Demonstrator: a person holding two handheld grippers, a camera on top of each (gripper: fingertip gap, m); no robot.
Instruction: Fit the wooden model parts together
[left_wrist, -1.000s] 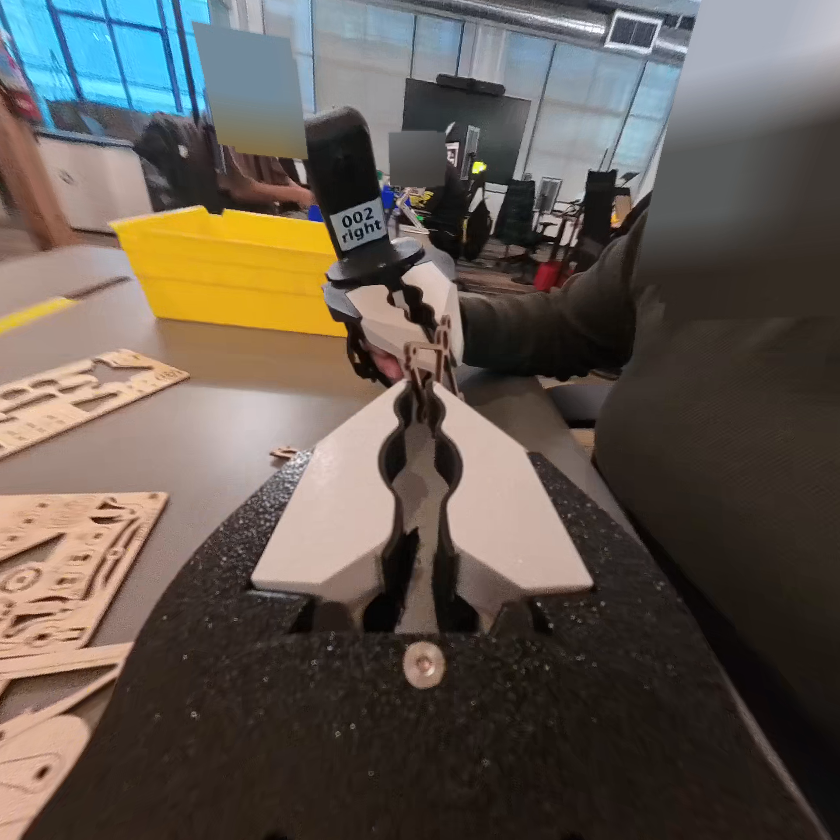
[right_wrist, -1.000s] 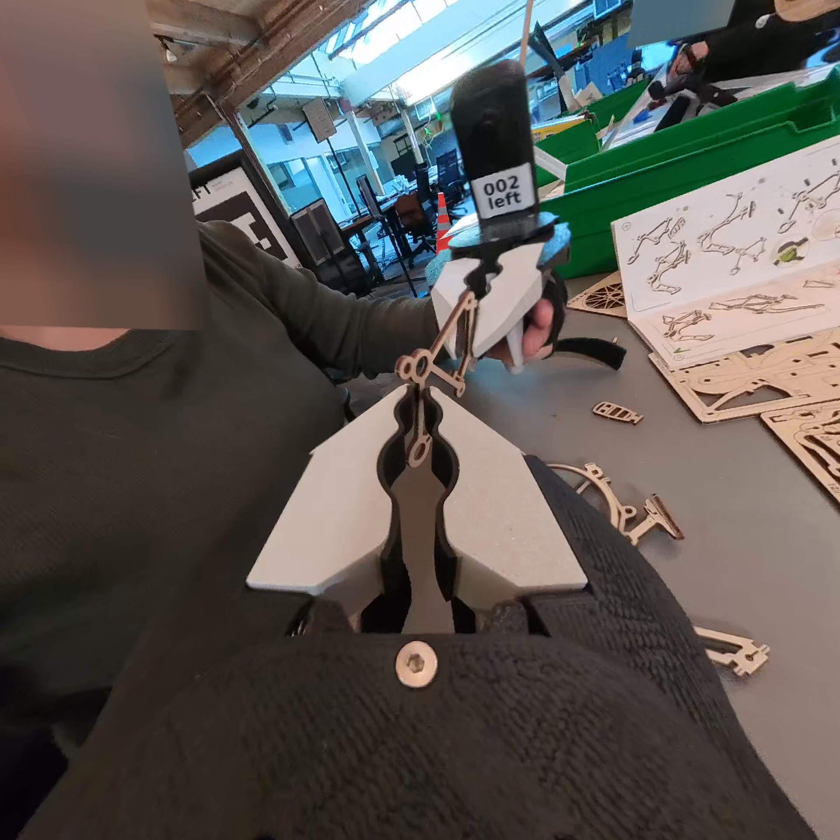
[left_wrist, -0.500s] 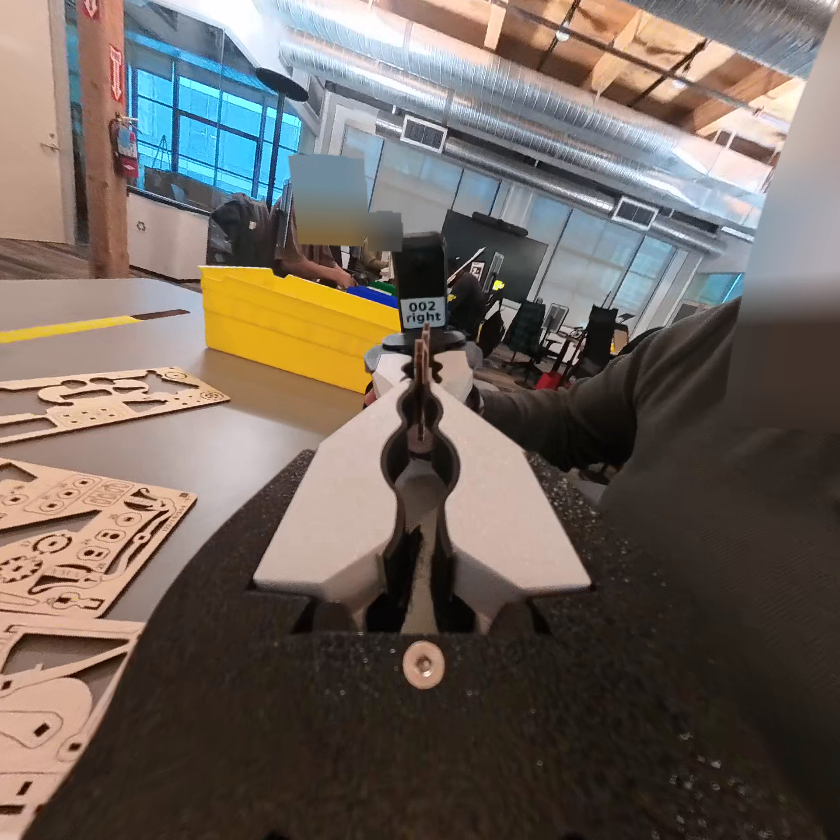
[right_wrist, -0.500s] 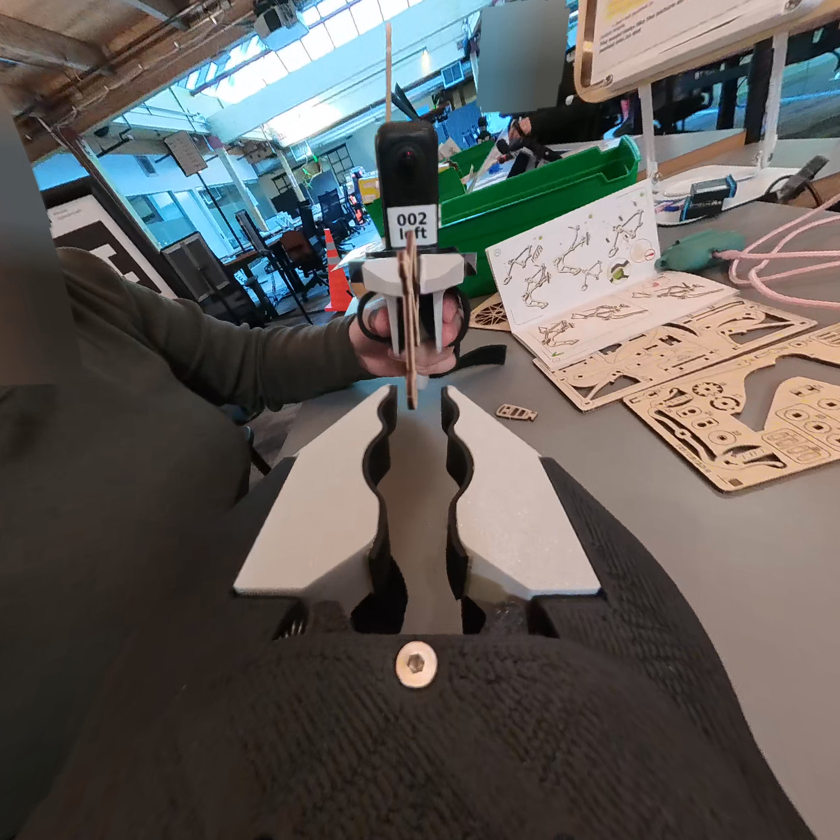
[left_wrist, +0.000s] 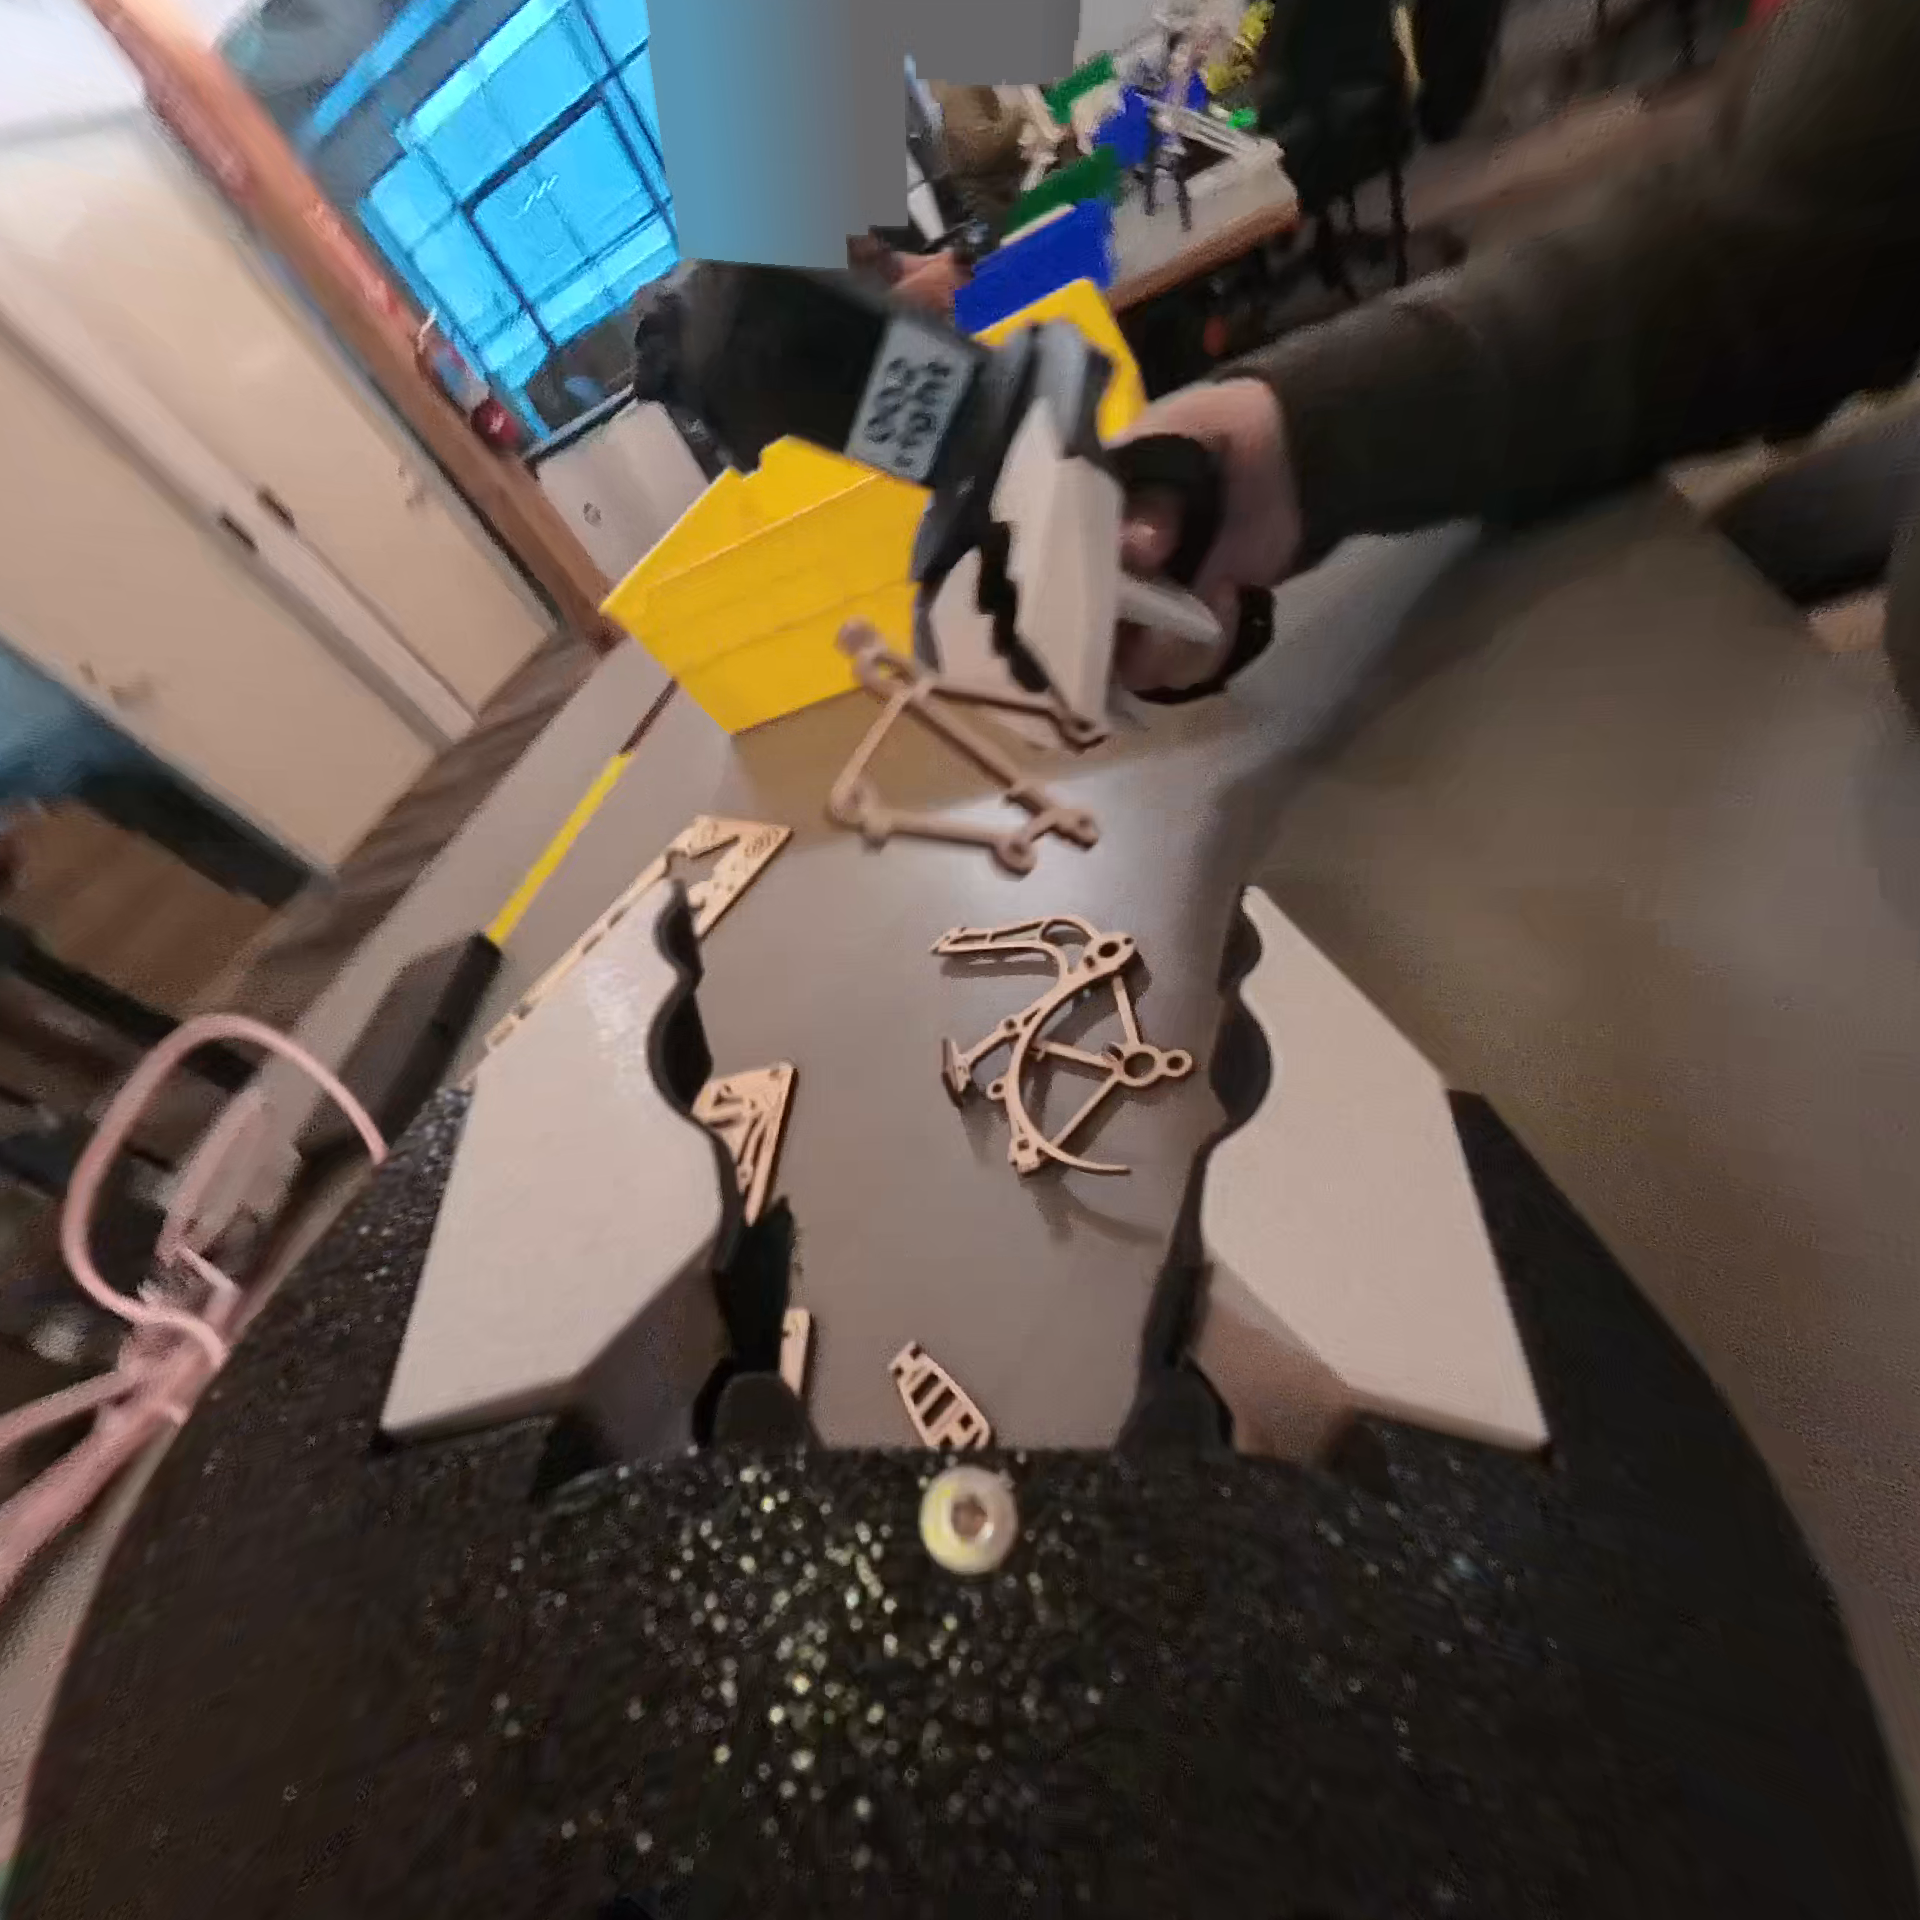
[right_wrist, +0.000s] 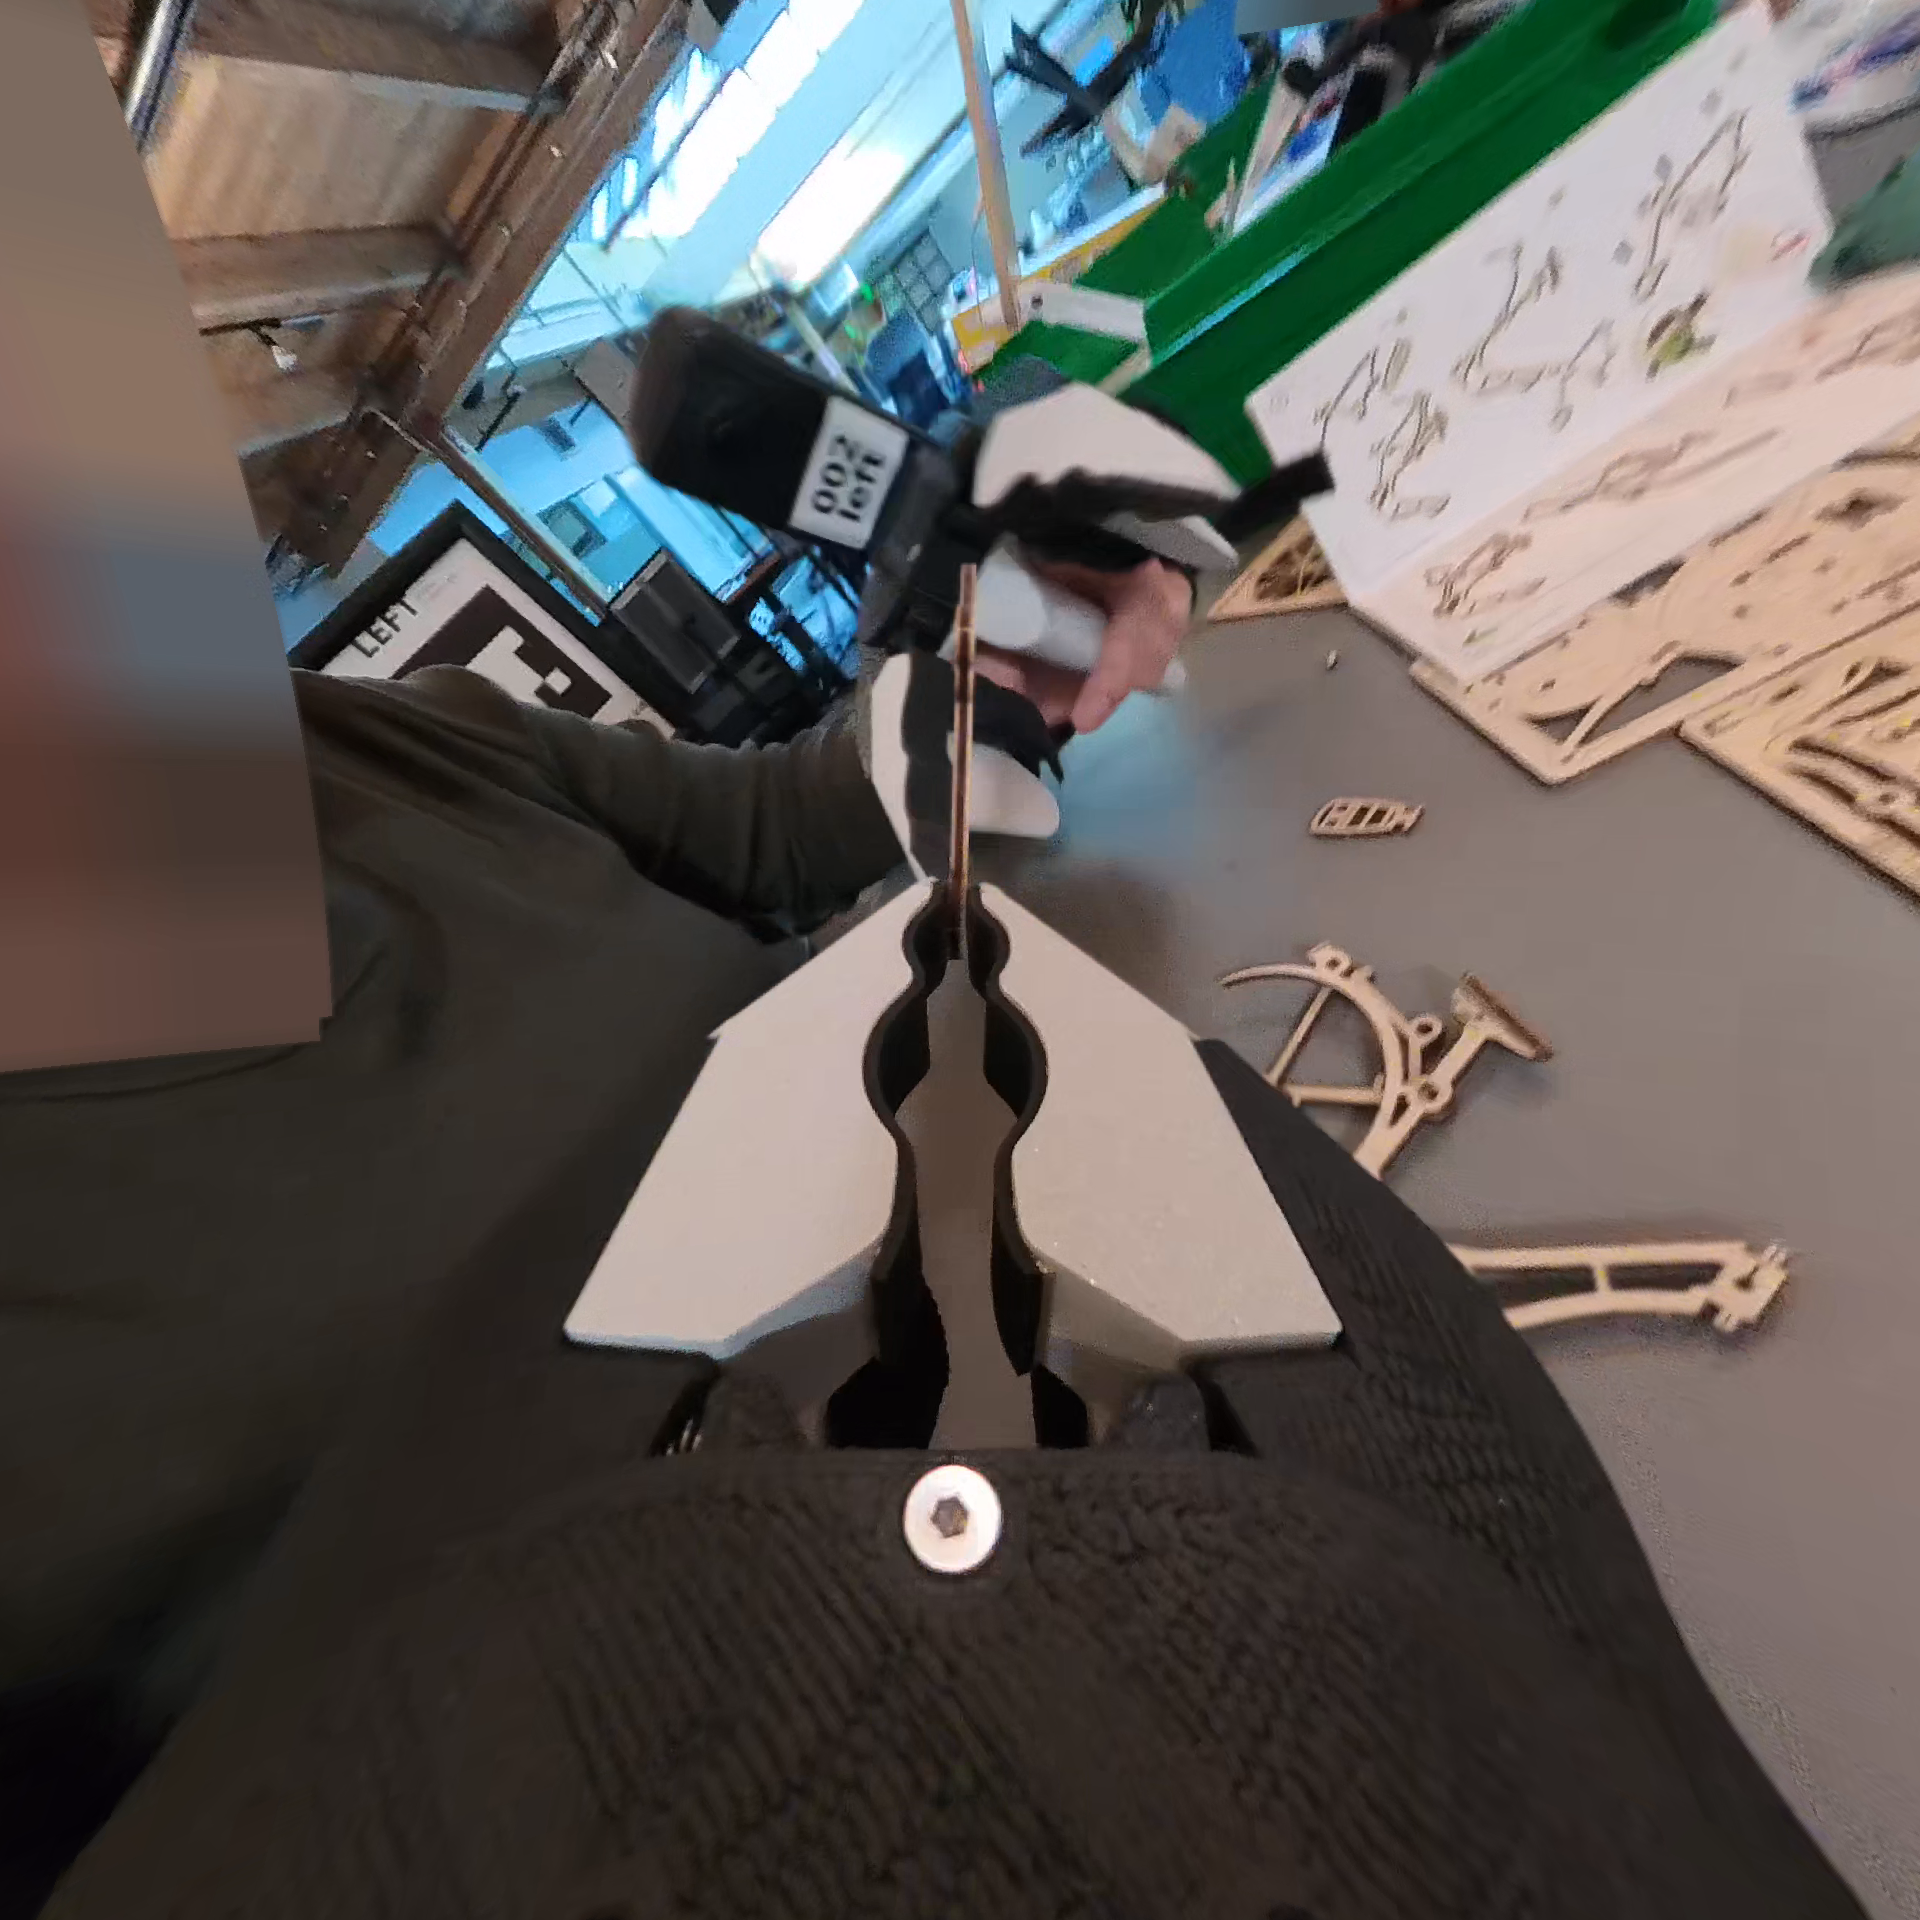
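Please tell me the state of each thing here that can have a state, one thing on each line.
Left hand-held gripper: open, holds nothing.
Right hand-held gripper: shut on the wooden frame piece.
Wooden frame piece: in the air, held at one end, above the table.
Arc-shaped wooden piece: flat on the table, free.
Small slotted wooden piece: flat on the table, free.
Instruction booklet: open.

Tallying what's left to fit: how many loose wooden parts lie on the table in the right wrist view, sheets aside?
3: a small slotted piece farthest, an arc-shaped piece in the middle, a long strut nearest. The right hand-held gripper may hide more.
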